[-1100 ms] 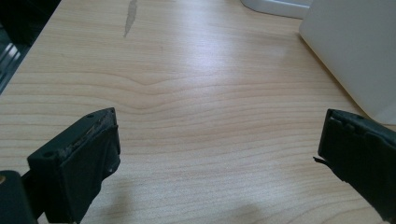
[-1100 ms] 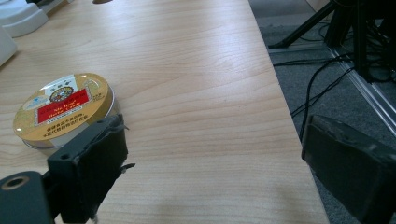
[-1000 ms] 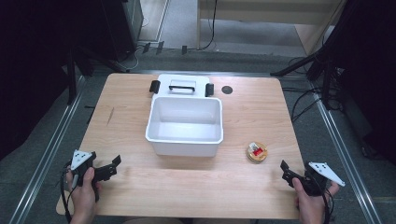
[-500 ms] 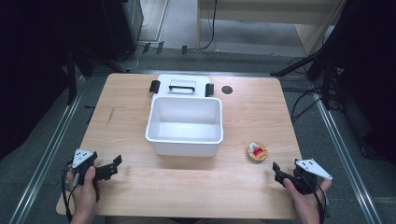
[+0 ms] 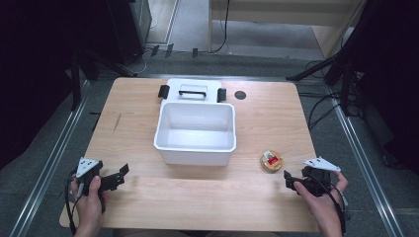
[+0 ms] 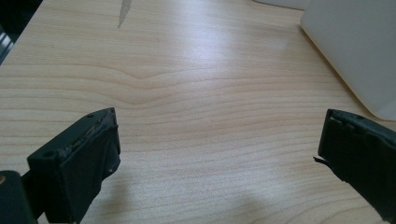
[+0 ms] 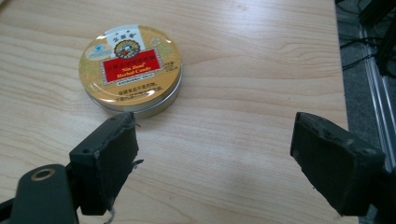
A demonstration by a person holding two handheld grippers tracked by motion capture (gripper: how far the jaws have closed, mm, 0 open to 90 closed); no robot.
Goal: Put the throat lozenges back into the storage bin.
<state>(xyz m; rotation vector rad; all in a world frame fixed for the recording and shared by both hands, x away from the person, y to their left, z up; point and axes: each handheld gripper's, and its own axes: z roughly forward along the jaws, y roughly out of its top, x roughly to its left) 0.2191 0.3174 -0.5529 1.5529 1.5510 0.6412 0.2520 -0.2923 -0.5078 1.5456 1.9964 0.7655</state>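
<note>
Right gripper [image 7: 212,163] fingers open, just narrowed, empty; tin [image 7: 130,67] at 11 o'clock, off-centre: may skid. Left gripper [image 6: 215,158] open, idle.

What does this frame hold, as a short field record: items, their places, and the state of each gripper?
table: light wood table
bin: white bin, mid-table, nothing visible inside
lid: white lid with black handle, behind the bin
tin: round candy tin, lid on, right of the bin
left gripper: open, holds nothing
right gripper: near the tin, open, not touching it
</note>
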